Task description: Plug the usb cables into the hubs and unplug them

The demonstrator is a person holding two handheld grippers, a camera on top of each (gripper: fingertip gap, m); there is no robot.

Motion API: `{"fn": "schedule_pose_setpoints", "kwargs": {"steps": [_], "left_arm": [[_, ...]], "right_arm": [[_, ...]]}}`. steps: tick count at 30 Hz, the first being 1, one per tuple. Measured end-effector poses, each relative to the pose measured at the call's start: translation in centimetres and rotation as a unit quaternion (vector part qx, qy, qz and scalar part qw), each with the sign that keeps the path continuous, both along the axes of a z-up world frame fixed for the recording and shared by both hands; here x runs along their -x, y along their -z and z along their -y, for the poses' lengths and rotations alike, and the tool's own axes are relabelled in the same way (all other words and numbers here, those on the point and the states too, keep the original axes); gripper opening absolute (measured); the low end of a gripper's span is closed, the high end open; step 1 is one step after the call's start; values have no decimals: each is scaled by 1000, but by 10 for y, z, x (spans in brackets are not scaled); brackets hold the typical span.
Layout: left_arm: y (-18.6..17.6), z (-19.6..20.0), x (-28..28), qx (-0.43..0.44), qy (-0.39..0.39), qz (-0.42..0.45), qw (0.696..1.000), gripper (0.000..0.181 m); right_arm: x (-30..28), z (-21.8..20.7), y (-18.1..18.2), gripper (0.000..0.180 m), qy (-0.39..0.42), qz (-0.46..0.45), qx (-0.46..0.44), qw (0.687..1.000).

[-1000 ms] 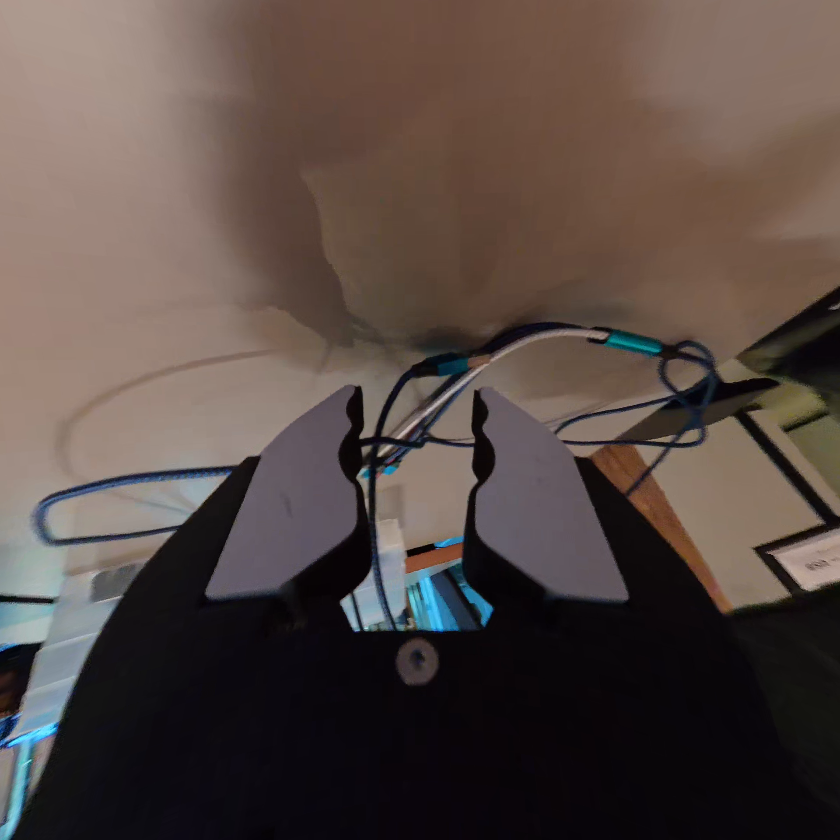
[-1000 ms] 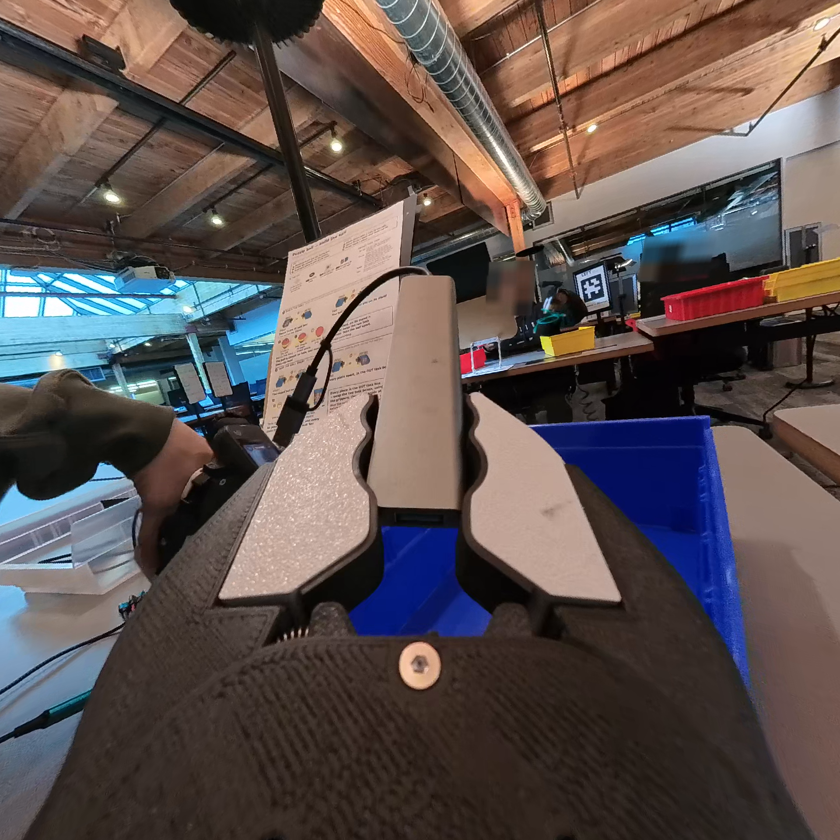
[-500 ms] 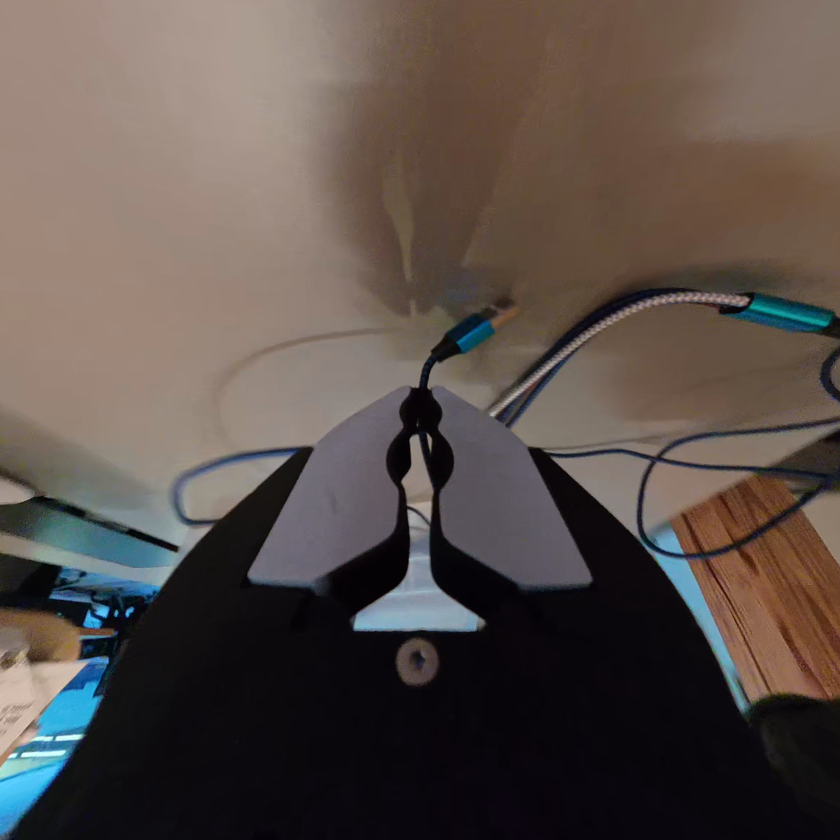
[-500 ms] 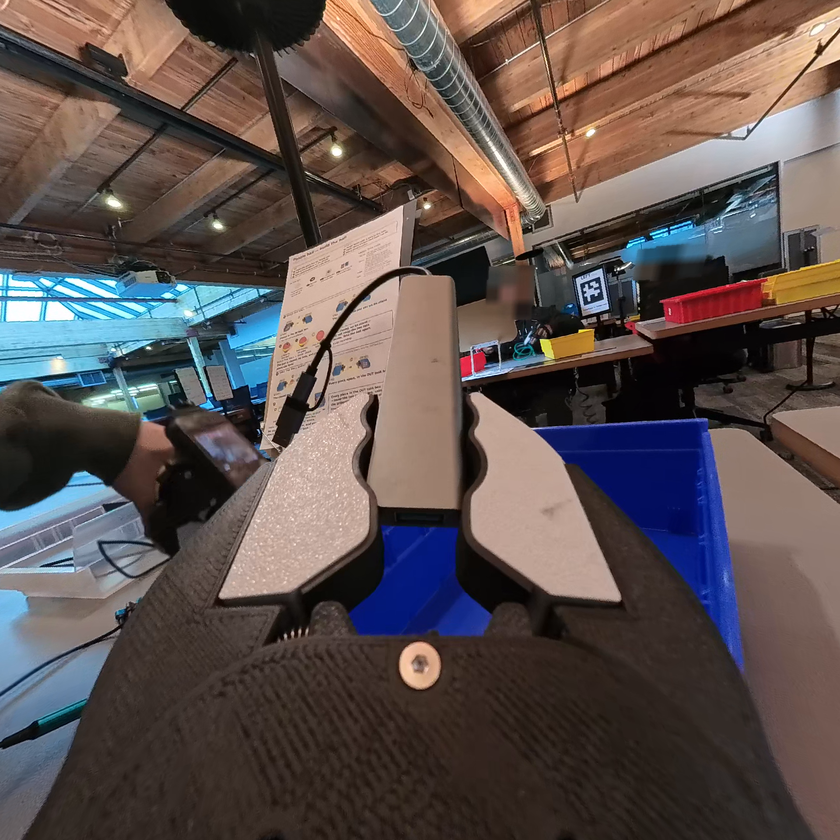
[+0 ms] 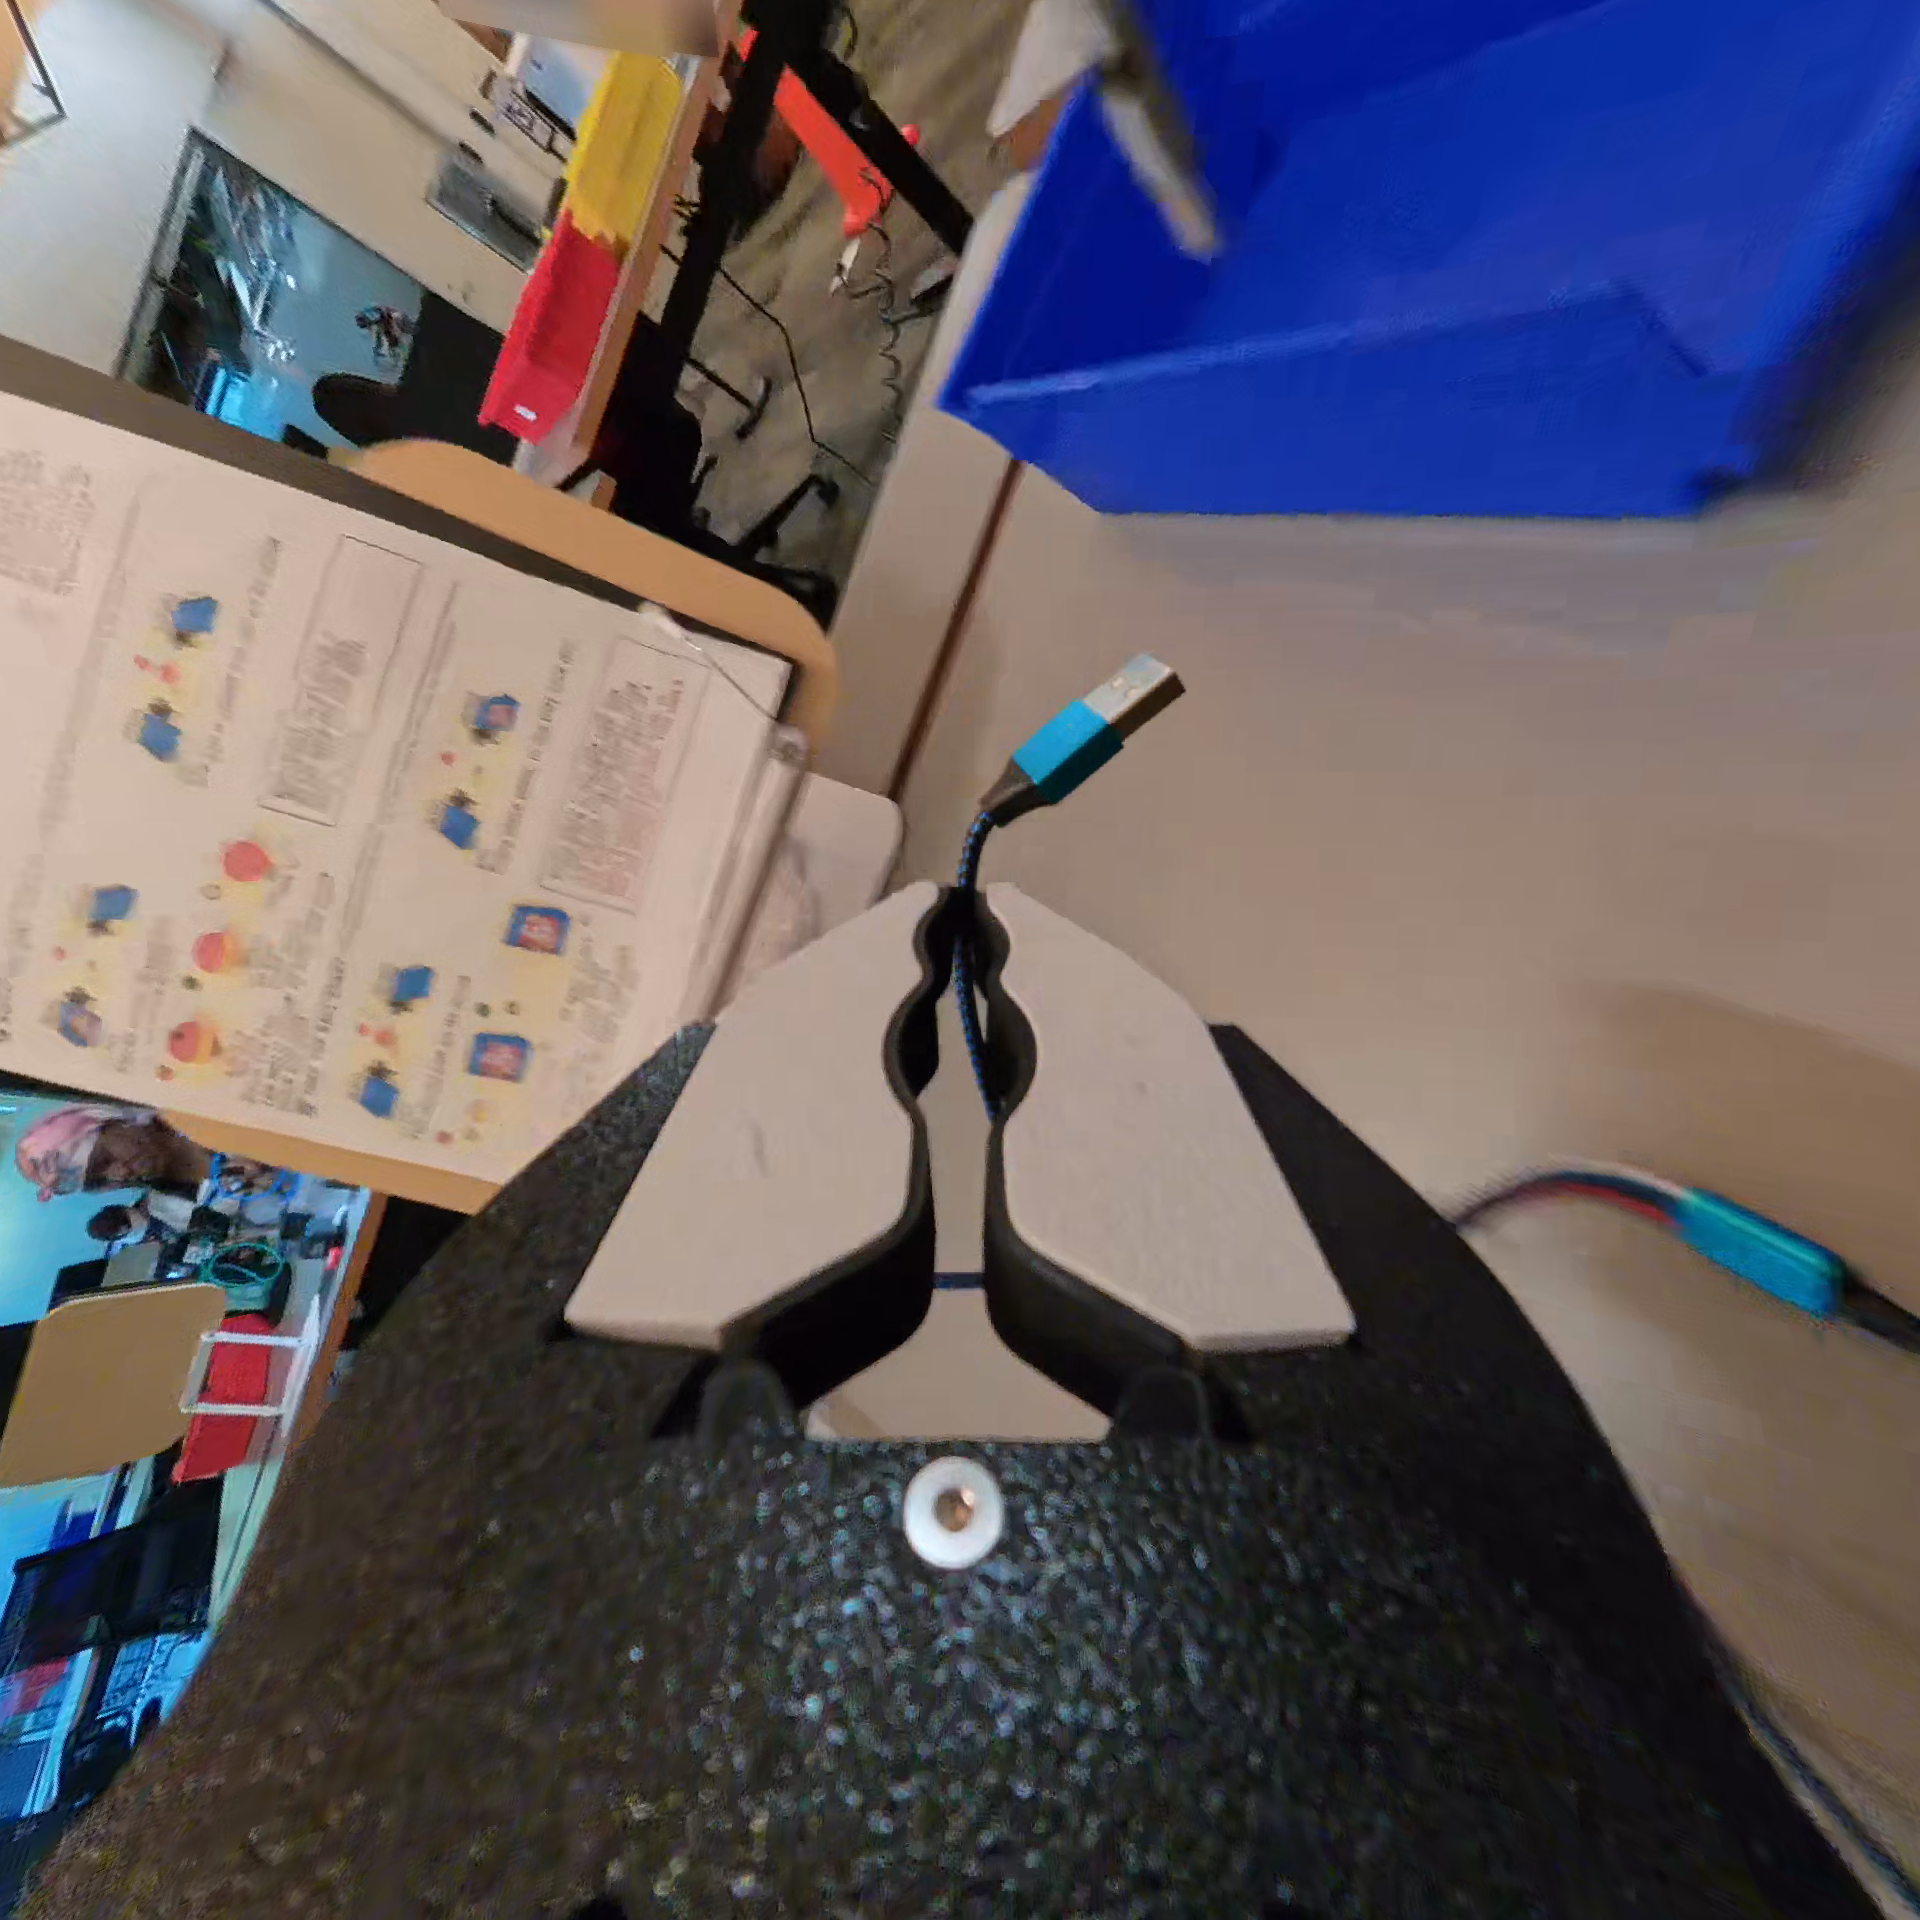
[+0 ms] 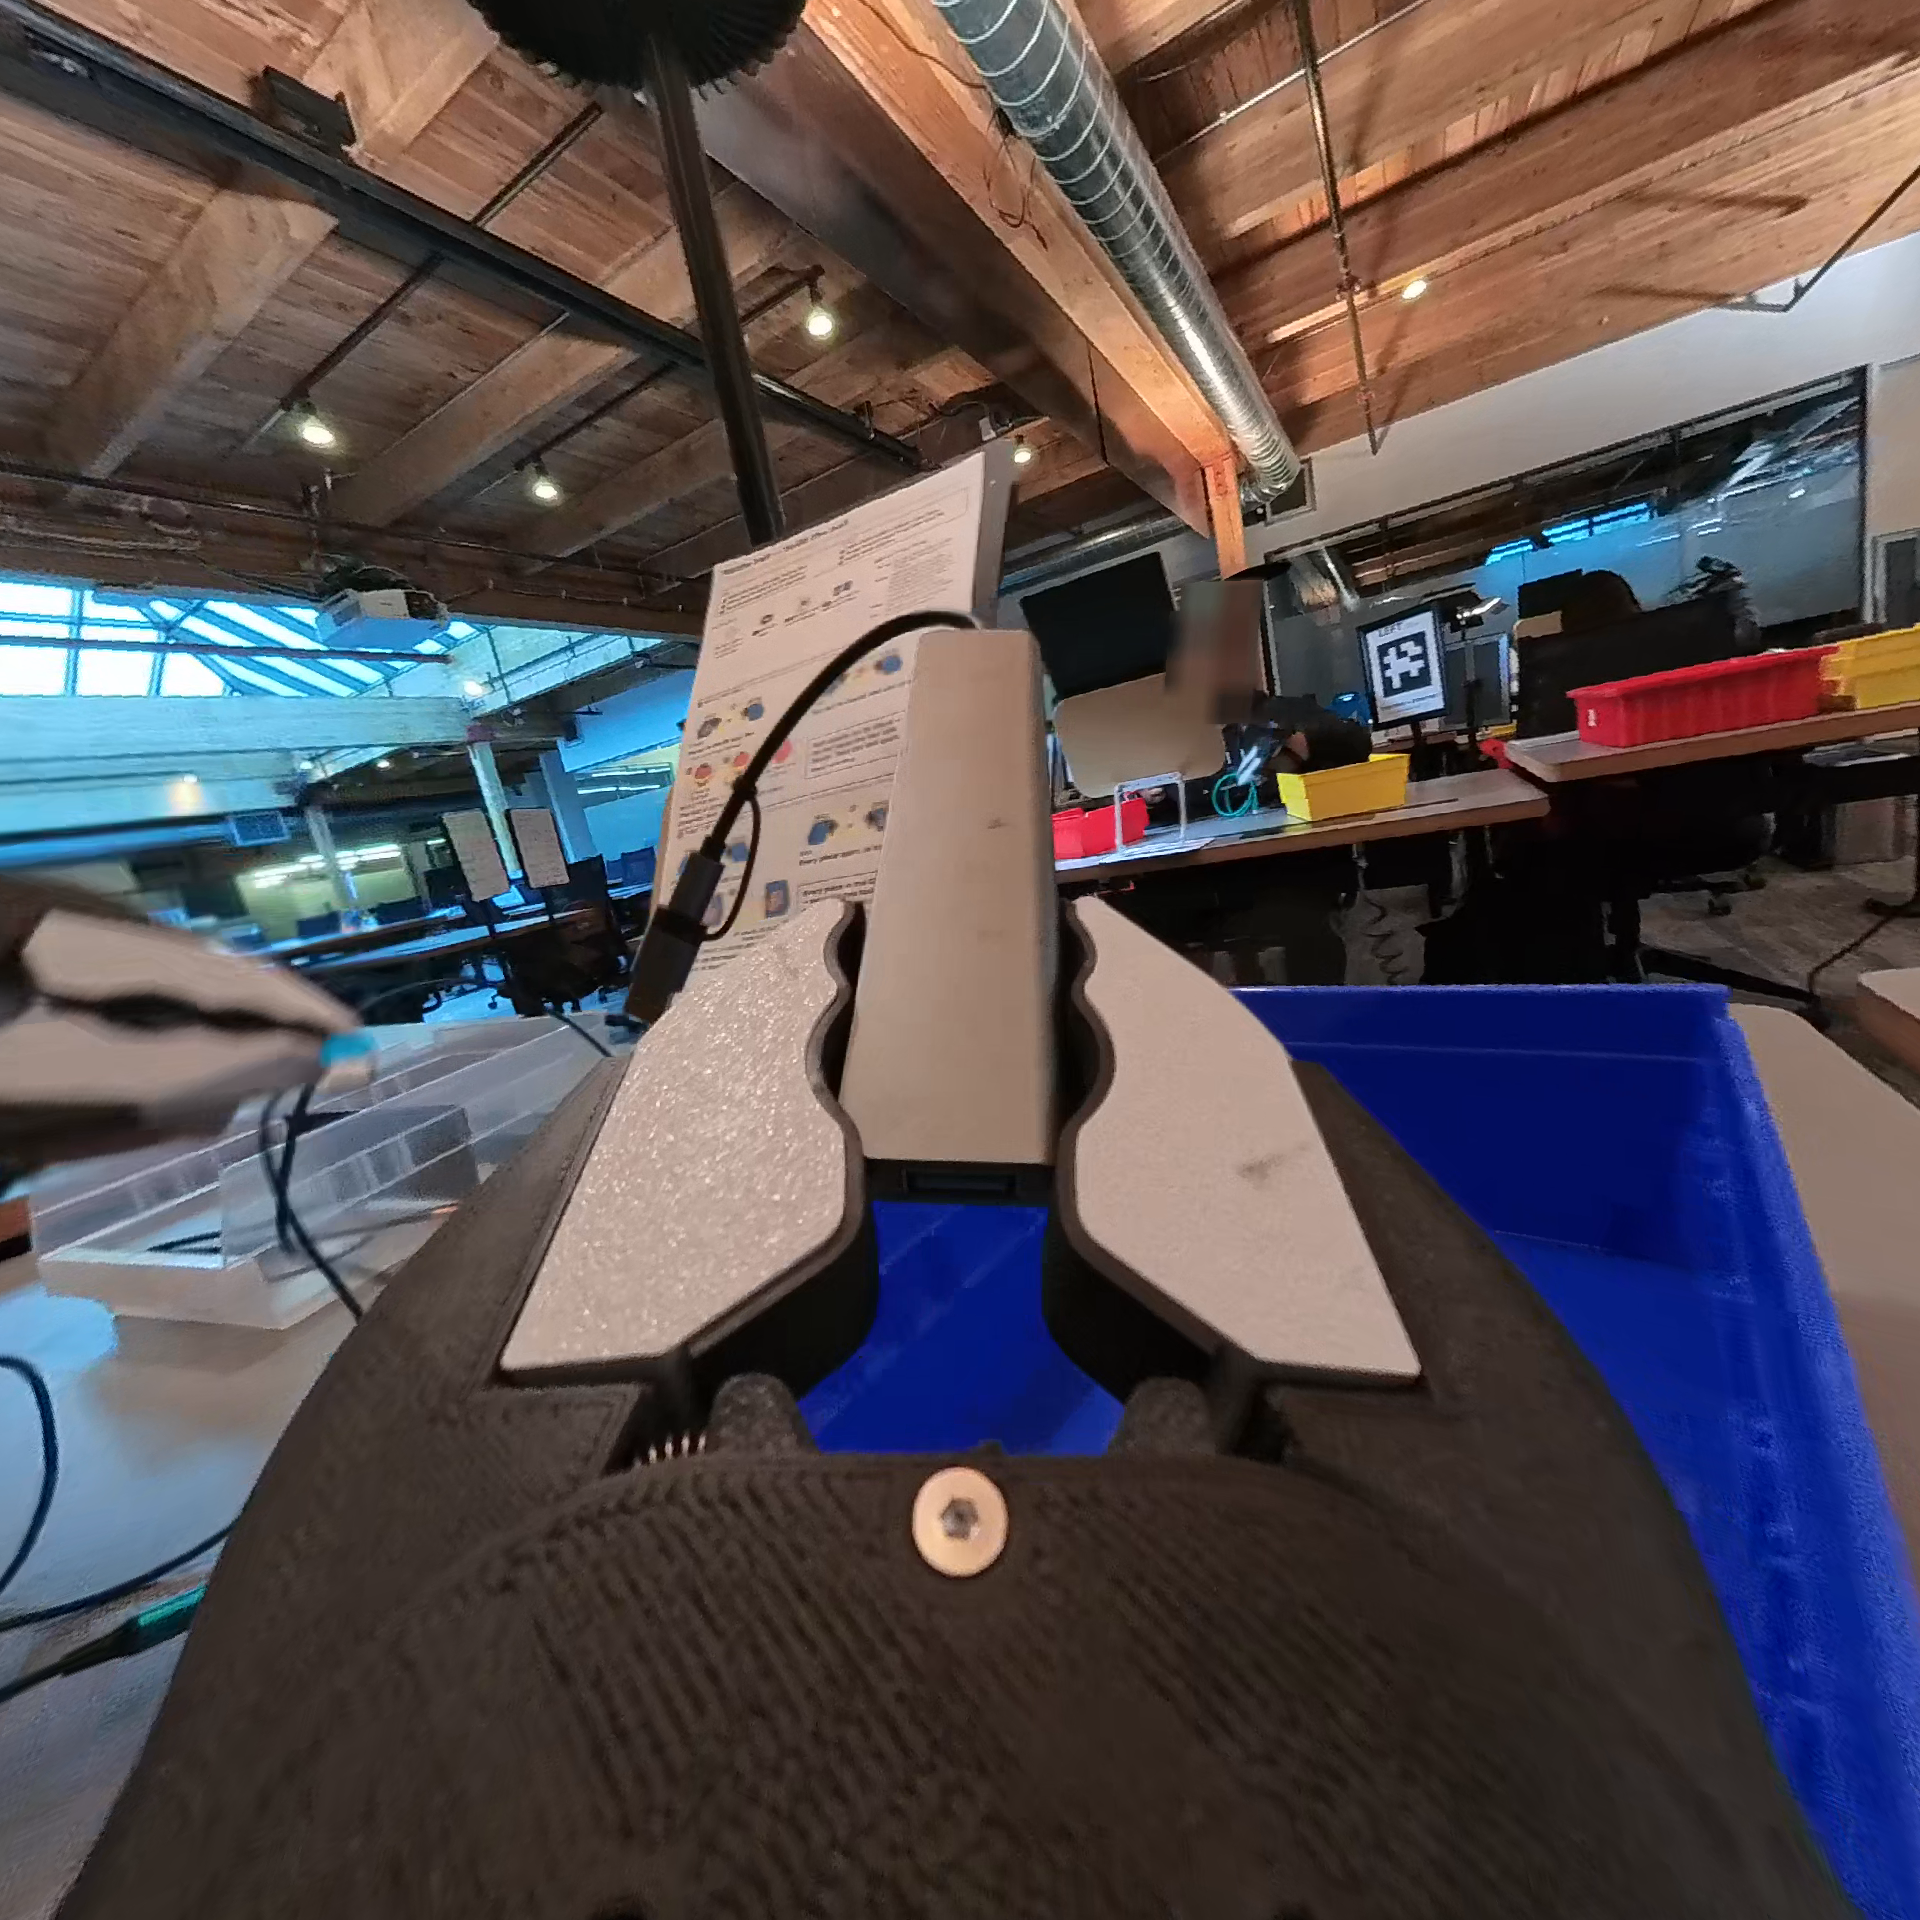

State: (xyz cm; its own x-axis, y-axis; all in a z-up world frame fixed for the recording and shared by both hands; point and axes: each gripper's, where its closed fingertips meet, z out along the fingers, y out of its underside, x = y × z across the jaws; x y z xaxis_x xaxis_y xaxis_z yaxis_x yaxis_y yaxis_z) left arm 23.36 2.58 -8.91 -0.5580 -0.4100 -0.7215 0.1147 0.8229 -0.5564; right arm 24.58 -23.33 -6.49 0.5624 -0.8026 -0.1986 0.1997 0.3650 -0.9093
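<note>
My left gripper (image 5: 961,902) is shut on a blue braided usb cable (image 5: 975,987). Its teal-sleeved plug (image 5: 1096,727) sticks out past the fingertips, lifted off the beige table (image 5: 1455,810). My right gripper (image 6: 961,925) is shut on a grey hub (image 6: 961,883), held upright above the blue bin. The hub's black pigtail cable with a dark connector (image 6: 686,914) hangs on its left. A port on the hub's near end (image 6: 956,1181) faces the camera. The left gripper (image 6: 301,1029) also shows at the left of the right wrist view, with a teal plug at its tip. The hub shows blurred in the left wrist view (image 5: 1158,145).
A blue bin (image 6: 1558,1122) sits right behind the hub and shows in the left wrist view (image 5: 1455,312). Another teal-ended cable (image 5: 1756,1262) lies on the table. A printed sheet on a stand (image 5: 343,831), a clear acrylic tray (image 6: 260,1184) and loose cables (image 6: 31,1455) are at the left. The grippers' ends are close to 25 cm from one another.
My left gripper closed on the blue cable, lifted it off the table and swung up toward the hub and bin. My right gripper has held the hub still.
</note>
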Motion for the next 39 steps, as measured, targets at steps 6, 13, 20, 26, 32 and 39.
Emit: {"fn": "schedule_pose_setpoints", "kwargs": {"steps": [6,13,20,26,32,39], "left_arm": [[90,-17,89,7,34,-83,996,3],[135,-48,136,-11,64,-240,969,7],[145,-39,135,-45,103,-191,975,12],[147,-33,139,-164,157,-125,966,22],[160,-33,144,-244,191,-169,936,15],[146,-37,114,-188,96,-185,960,14]], "right_arm": [[9,-40,-2,36,-41,6,24,999],[20,-83,3,36,-81,8,59,995],[23,-91,4,36,-86,11,72,994],[17,-84,9,36,-83,1,65,994],[18,-84,9,36,-88,1,59,994],[22,-98,13,36,-102,3,74,992]]}}
